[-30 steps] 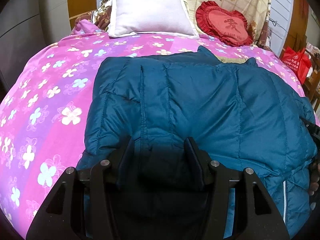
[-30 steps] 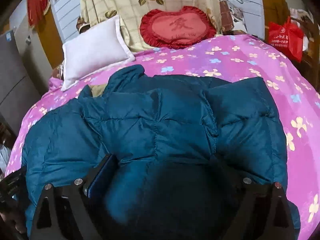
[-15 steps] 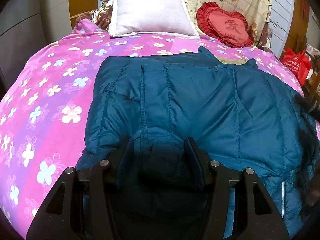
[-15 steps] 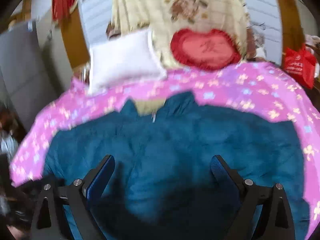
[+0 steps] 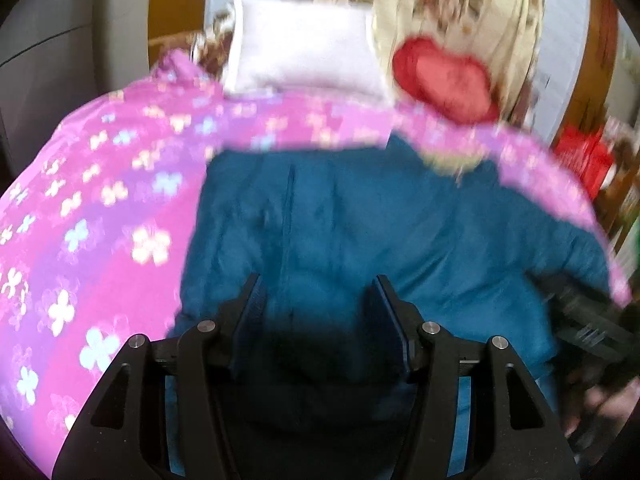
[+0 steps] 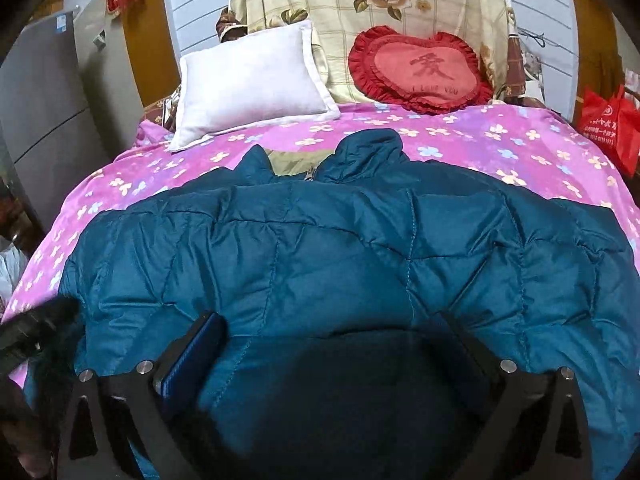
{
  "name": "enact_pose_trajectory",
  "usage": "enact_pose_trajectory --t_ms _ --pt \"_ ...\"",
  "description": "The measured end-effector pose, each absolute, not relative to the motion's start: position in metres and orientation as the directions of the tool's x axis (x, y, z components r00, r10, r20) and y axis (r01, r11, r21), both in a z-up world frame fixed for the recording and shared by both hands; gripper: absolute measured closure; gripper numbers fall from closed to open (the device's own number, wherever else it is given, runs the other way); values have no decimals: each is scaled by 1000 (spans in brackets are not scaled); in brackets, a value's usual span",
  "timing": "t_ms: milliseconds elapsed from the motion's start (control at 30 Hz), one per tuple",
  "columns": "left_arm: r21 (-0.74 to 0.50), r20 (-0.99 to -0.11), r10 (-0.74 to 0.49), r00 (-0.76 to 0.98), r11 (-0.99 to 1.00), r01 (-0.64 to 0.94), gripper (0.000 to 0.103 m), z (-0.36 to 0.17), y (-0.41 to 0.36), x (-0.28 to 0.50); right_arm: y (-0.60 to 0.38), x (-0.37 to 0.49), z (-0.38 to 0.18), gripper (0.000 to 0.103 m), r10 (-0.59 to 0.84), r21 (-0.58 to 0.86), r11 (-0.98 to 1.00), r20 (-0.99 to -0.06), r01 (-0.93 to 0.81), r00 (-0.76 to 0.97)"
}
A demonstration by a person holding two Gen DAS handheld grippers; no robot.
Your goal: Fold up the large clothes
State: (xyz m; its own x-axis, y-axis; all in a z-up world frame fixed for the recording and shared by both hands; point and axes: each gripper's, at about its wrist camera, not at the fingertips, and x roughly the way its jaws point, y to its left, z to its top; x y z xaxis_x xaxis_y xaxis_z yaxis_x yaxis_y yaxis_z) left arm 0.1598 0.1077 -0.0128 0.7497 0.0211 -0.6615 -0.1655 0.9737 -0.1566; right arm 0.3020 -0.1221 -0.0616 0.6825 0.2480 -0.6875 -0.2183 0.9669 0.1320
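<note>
A dark teal puffer jacket lies spread across the pink flowered bedcover, its collar pointing at the pillows. My right gripper hangs over the jacket's near middle with its jaws opening wide; the fabric lies under them and the pads grip nothing. In the blurred left wrist view, my left gripper hovers over the jacket near its left edge. Its jaws stand about half apart, the pad faces bare. Each gripper shows as a dark shape at the edge of the other's view.
A white pillow and a red heart cushion lean on a floral quilt at the bed's head. A grey cabinet stands on the left and a red bag on the right. Bare bedcover lies left of the jacket.
The right gripper swung sideways over the jacket, from its right part to its middle, and its jaws widened. The left view is now blurred; the pillows sit lower in it.
</note>
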Motion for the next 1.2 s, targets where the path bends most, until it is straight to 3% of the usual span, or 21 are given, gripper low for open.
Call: enact_pose_trajectory --t_ms 100,267,533,633,700,767,1200 --pt "-204 -616 -42 787 973 -107 47 -2 101 158 -122 302 -62 0 244 128 968 -689 -217 683" --pt "-113 -733 -6 680 987 -112 46 -41 95 184 -119 301 -61 0 226 108 971 -692 -211 686" --pt "-94 -746 3 666 989 -110 45 -43 93 185 -129 289 -43 0 206 109 978 -653 -179 729" --pt "-98 -747 -1 664 989 -110 45 -44 91 185 -145 286 -28 0 123 86 992 -624 -88 772" --pt "-91 -748 5 663 990 -110 45 -45 92 186 -165 292 -33 0 85 113 993 -655 -14 751" --pt "-87 -748 9 664 990 -110 45 -45 92 185 -176 304 -54 0 137 162 986 -723 -26 678" --pt "-81 -728 18 685 990 -112 44 -34 93 177 -175 279 -46 0 97 69 995 -695 -68 712"
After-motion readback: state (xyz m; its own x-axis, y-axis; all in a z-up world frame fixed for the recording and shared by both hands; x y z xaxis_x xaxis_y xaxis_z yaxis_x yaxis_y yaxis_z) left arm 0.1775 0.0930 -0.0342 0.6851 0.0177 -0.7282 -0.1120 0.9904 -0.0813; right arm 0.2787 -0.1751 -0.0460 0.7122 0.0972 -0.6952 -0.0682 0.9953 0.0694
